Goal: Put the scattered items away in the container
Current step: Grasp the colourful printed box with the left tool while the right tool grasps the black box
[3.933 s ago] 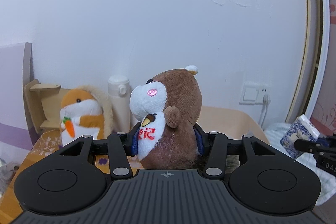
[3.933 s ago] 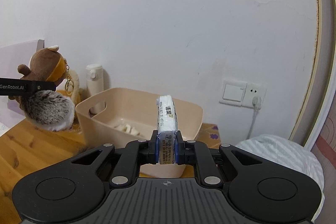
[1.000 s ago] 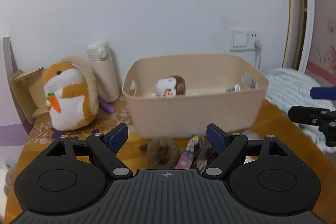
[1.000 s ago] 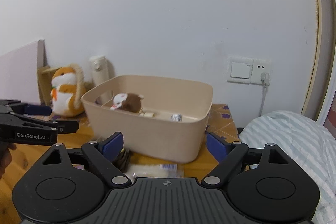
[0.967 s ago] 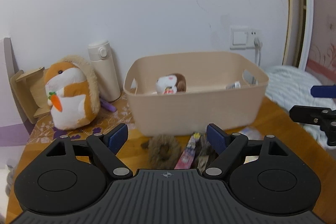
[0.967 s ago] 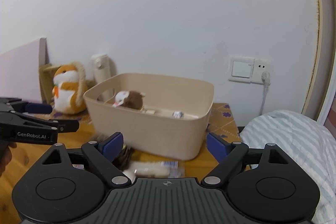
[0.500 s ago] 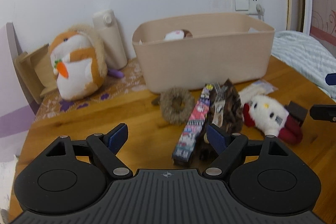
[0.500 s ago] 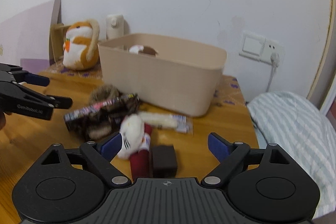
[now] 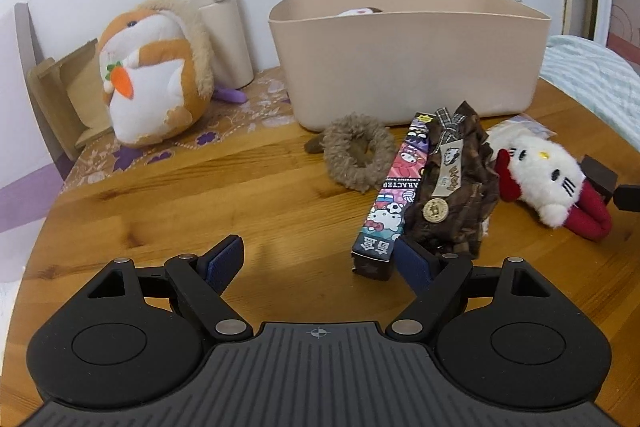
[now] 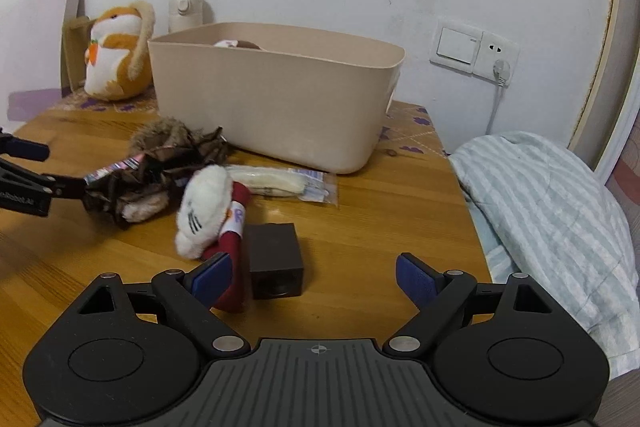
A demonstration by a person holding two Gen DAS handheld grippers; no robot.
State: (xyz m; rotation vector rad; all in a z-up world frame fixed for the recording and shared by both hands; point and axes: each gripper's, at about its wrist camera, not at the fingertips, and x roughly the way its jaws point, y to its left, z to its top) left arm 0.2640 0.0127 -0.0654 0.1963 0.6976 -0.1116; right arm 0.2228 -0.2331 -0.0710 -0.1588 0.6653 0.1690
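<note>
Wooden table [image 9: 160, 195] fills the left wrist view, and the left gripper [image 9: 320, 261] hangs low over it with its blue-padded fingers spread wide and nothing between them. Just ahead of its right finger lies a long cartoon-printed box [image 9: 394, 195], touching a brown plaid cloth bundle [image 9: 460, 183] on its right. A fuzzy brown ring [image 9: 356, 157] sits beyond the box, near the front wall of the beige bin [image 9: 404, 67]. Right of the bundle a white cat plush [image 9: 548, 175] with red limbs lies on its back, with a dark brown block [image 9: 598, 177] behind it. A little of a plush toy shows over the bin's rim. An orange hamster plush [image 9: 154, 71] and a cream bottle [image 9: 222, 35] stand left of the bin by the wall. From the right wrist view, the right gripper [image 10: 314, 277] is likewise spread open and empty, low over the table [image 10: 380, 211]. Its left finger is right next to the cat plush's [image 10: 208, 211] red leg, and the dark block [image 10: 274, 259] stands just beside that leg. A clear packet [image 10: 280, 183] lies between the plush and the bin [image 10: 272, 99]. The left gripper [image 10: 44, 167] reaches in at the left edge beside the plaid bundle [image 10: 152, 175]. A striped blanket [image 10: 552, 211] lies at the right.
</note>
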